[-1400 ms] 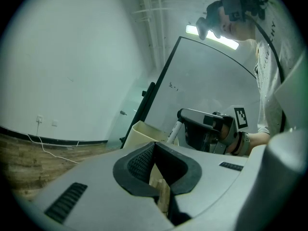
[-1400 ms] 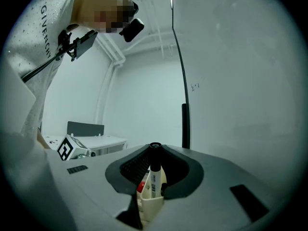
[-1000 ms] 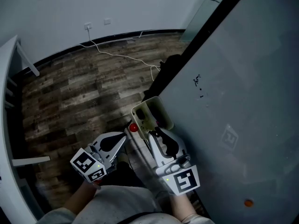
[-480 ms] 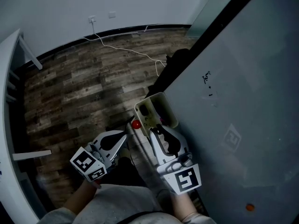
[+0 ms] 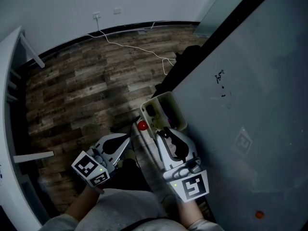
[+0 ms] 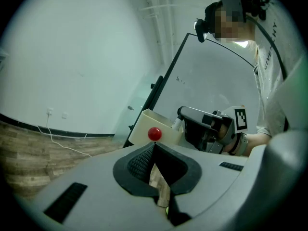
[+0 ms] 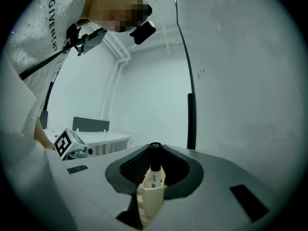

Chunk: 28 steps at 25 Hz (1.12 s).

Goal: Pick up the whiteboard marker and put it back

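Observation:
My right gripper (image 5: 163, 133) is shut on the whiteboard marker (image 7: 154, 173), a white barrel with a black cap that stands upright between the jaws. Its tips sit at the near rim of the cream holder (image 5: 166, 110) fixed to the whiteboard's (image 5: 250, 81) lower edge. In the left gripper view the marker's white end (image 6: 178, 124) pokes from the right gripper (image 6: 188, 120) over the holder (image 6: 144, 129). A red ball (image 5: 142, 125) sits at the holder's left side. My left gripper (image 5: 129, 139) hangs just left of it, shut, with nothing in it.
The whiteboard bears small black marks (image 5: 220, 76) and an orange dot (image 5: 260, 214). Its black frame (image 5: 190, 64) runs down to the wood floor (image 5: 86, 90). A white cable (image 5: 130, 47) lies on the floor, and a white table (image 5: 12, 71) stands at the far left.
Both grippers have kept their places by the holder, with the marker still in the right one. Only the head camera has shifted a little, sliding the scene slightly right and down.

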Available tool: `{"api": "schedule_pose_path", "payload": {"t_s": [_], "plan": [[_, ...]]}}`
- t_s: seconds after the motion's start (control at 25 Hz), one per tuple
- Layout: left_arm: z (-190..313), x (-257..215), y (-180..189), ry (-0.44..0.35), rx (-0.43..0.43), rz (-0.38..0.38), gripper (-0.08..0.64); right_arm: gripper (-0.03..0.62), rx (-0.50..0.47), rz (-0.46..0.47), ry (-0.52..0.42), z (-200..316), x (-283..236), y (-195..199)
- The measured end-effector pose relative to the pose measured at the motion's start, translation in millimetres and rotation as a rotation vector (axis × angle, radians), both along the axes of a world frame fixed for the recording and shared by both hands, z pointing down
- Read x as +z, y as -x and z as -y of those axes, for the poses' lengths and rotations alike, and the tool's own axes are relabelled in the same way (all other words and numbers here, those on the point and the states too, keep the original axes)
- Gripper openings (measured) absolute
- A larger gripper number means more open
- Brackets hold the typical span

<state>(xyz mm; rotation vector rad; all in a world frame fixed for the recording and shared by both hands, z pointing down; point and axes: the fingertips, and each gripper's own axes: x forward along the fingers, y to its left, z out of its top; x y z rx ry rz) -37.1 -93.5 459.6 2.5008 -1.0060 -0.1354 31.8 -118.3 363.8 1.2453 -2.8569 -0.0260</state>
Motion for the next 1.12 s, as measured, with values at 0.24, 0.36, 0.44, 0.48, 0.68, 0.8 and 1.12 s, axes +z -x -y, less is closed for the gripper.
{"api": "schedule_pose_path", "payload": {"t_s": [0.24, 0.36, 0.44, 0.48, 0.68, 0.8, 1.12], "plan": [[0, 0, -5, 0.000, 0.015, -0.003, 0.014, 0.083, 0.004, -0.004, -0.033, -19, 30, -20], [-1, 1, -8, 0.003, 0.025, -0.003, 0.014, 0.083, 0.013, -0.004, -0.031, -23, 36, -23], [-2, 2, -10, 0.006, 0.030, -0.004, 0.014, 0.083, 0.020, -0.003, -0.025, -23, 36, -23], [-2, 2, -11, 0.007, 0.033, -0.005, 0.014, 0.083, 0.024, -0.003, -0.021, -23, 36, -23], [-3, 5, -14, 0.014, 0.044, -0.007, 0.014, 0.083, 0.042, 0.000, -0.004, -25, 35, -23], [-3, 6, -15, 0.015, 0.050, -0.007, 0.015, 0.083, 0.053, 0.003, 0.005, -28, 38, -24], [-3, 6, -18, 0.013, 0.060, -0.009, 0.014, 0.083, 0.085, 0.023, 0.035, -38, 53, -34]]}}
